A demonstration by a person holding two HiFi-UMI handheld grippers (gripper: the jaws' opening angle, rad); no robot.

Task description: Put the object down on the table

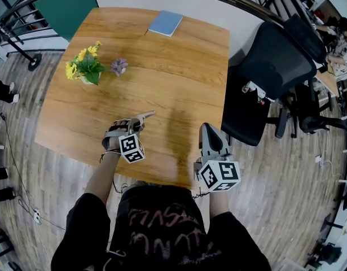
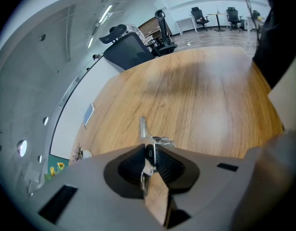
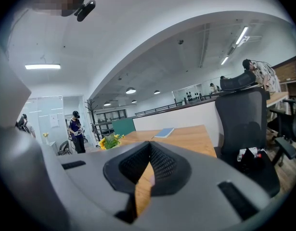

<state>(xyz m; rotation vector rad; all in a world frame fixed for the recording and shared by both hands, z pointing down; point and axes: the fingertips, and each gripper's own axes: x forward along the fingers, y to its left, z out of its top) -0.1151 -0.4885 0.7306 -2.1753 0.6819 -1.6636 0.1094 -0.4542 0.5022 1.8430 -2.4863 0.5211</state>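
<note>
A small silver metal object (image 1: 146,115) sticks out of my left gripper (image 1: 137,121) over the near part of the wooden table (image 1: 179,72). In the left gripper view the metal object (image 2: 142,127) lies between the black pads (image 2: 131,165), which stand slightly parted around it, so my left gripper (image 2: 150,150) is a little open. Whether the object rests on the wood I cannot tell. My right gripper (image 1: 209,127) hovers at the table's front right edge, tilted upward. It (image 3: 150,146) is shut with nothing in it.
A pot of yellow flowers (image 1: 86,65) and a small purple flower (image 1: 119,66) stand at the table's left. A blue book (image 1: 165,22) lies at the far edge. A black office chair (image 1: 269,78) stands close to the right side.
</note>
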